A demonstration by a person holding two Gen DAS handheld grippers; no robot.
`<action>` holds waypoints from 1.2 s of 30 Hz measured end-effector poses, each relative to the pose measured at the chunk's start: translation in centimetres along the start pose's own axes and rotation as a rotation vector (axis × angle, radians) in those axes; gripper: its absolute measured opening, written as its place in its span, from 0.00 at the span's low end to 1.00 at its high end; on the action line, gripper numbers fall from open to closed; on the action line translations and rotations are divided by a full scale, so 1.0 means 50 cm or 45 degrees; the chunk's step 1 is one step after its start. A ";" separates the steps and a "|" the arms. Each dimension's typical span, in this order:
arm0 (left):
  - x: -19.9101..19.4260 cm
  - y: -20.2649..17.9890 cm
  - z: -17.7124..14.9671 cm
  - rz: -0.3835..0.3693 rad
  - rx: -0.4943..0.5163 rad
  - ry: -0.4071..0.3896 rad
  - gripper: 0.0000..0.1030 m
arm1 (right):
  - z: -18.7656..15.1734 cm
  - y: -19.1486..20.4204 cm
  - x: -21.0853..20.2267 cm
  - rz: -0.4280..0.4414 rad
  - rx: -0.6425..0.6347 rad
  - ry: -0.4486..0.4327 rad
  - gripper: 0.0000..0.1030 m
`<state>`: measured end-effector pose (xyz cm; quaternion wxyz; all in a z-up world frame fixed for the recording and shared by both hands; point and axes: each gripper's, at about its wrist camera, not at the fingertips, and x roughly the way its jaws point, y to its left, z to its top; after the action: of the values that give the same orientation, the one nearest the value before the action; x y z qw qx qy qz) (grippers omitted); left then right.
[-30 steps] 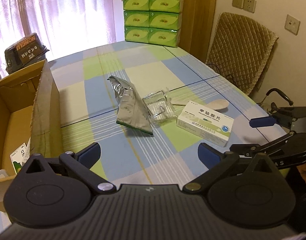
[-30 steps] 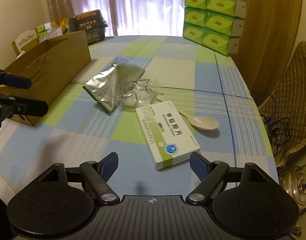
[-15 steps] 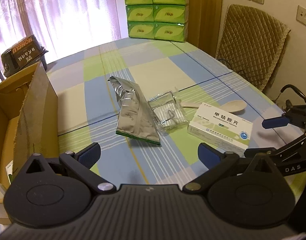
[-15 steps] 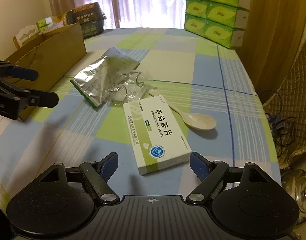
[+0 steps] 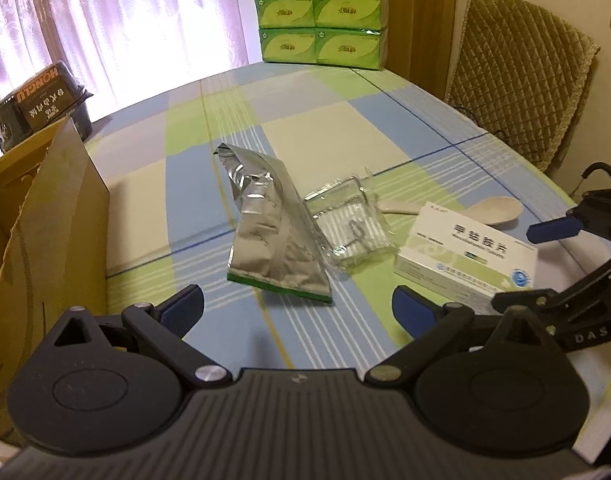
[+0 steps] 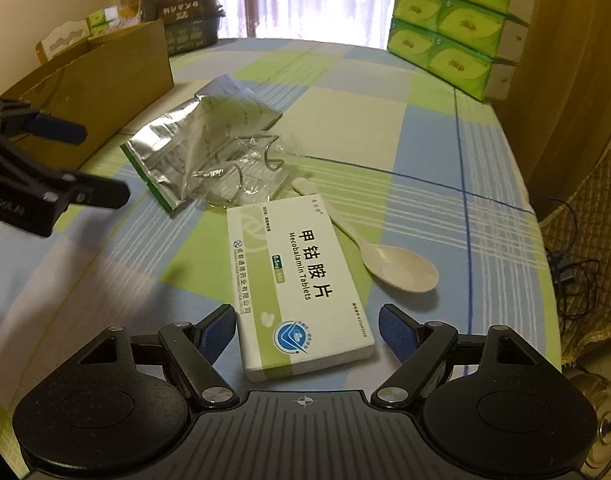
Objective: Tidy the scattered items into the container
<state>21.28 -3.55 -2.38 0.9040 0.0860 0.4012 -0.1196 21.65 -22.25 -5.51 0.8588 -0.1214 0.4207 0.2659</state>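
- Closer than a second ago, right gripper (image 6: 303, 334), jaws spread, straddles the white-and-green cardboard tablet box (image 6: 299, 286).
- Left gripper (image 5: 297, 306), spread and empty, hovers near the crumpled silver foil pouch (image 5: 267, 240).
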 end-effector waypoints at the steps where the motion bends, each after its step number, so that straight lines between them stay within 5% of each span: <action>1: 0.005 0.001 0.002 0.007 0.003 0.002 0.93 | 0.001 0.001 0.003 0.003 -0.003 0.002 0.81; 16: 0.075 0.036 0.000 0.109 -0.055 0.000 0.59 | -0.011 -0.001 0.023 0.048 0.007 -0.042 0.81; 22: 0.085 0.051 0.002 0.084 -0.095 -0.003 0.31 | -0.012 -0.003 0.024 0.055 0.027 -0.045 0.81; 34: 0.060 0.054 -0.001 0.081 -0.113 0.016 0.00 | -0.022 0.021 0.023 0.059 -0.041 -0.037 0.81; 36: 0.051 0.052 -0.008 0.074 -0.113 0.023 0.00 | -0.023 0.025 0.021 0.060 -0.044 -0.038 0.71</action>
<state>23.40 -1.32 -4.38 0.9065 0.0587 0.4114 -0.0745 20.75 -21.35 -7.03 0.8563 -0.1224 0.4058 0.2950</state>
